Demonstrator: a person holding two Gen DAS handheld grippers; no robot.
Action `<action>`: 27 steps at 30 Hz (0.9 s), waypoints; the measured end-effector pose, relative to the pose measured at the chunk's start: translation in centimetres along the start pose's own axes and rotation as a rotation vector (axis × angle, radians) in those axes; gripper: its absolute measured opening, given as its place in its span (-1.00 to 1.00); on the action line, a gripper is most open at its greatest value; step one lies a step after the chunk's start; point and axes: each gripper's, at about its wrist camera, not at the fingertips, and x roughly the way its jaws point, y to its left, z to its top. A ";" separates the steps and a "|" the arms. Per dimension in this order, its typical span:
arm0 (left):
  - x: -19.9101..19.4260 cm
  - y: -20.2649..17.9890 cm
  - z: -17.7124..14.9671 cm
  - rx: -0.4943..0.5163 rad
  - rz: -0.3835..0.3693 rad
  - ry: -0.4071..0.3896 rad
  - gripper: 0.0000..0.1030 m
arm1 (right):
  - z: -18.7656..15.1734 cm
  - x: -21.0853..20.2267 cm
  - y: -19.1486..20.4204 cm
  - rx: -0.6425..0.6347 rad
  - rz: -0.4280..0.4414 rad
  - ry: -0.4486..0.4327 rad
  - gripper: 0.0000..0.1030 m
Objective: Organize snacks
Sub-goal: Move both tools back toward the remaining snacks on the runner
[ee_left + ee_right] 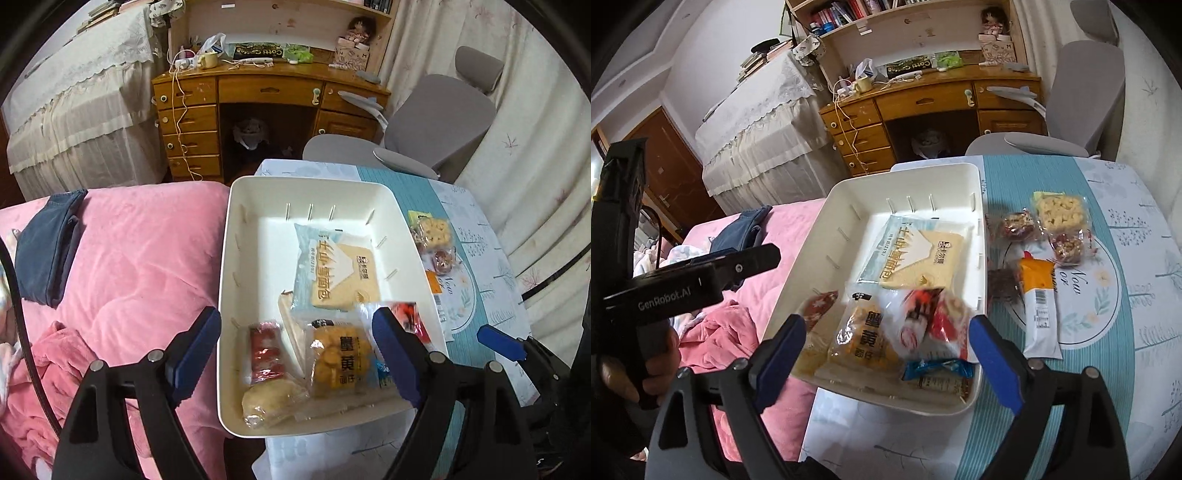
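Blue-padded fingers of the left gripper (295,339) stand spread wide at the near end of the white bin (236,236), with nothing pinched between them. Under them, at 6 o'clock in the bin, lie a yellow egg-yolk snack pack (340,360), a red-wrapped bar (266,350) and a pale bun in clear wrap (269,400).

Toward 12 o'clock in the bin rests a light-blue bread pack (332,269). The right gripper (886,343) is likewise spread apart and empty. A red-and-white packet (923,321), blurred, sits between its fingers over the bin's near end without touching the pads. Just beyond, at 6 o'clock, a blue-wrapped bar (938,369) lies against the bin's near wall.

The bin sits on the desk (1126,295), which has a teal-and-white cloth. At 3 o'clock from the bin, on the cloth, several snacks are outside it: a puffed cracker square (1060,212), two dark nutty rounds (1015,225) (1067,247) and an orange-and-white packet (1038,302).

At 9 o'clock from the bin is a bed with a pink blanket (140,258). A hand (639,373) holds the other gripper's black handle at 8 o'clock in the right wrist view.
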 end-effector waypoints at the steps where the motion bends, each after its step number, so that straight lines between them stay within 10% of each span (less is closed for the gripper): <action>1: 0.1 -0.3 -0.1 -0.002 0.001 0.005 0.61 | -0.1 -0.1 -0.1 0.004 -0.007 -0.003 0.76; 15: 0.7 -6.4 -1.2 0.009 -0.026 0.071 0.61 | -1.0 -2.0 -5.4 0.094 -0.028 -0.037 0.76; 27: 1.0 -12.4 -2.8 -0.182 0.045 0.119 0.61 | -0.8 -3.6 -11.7 0.046 -0.010 0.024 0.76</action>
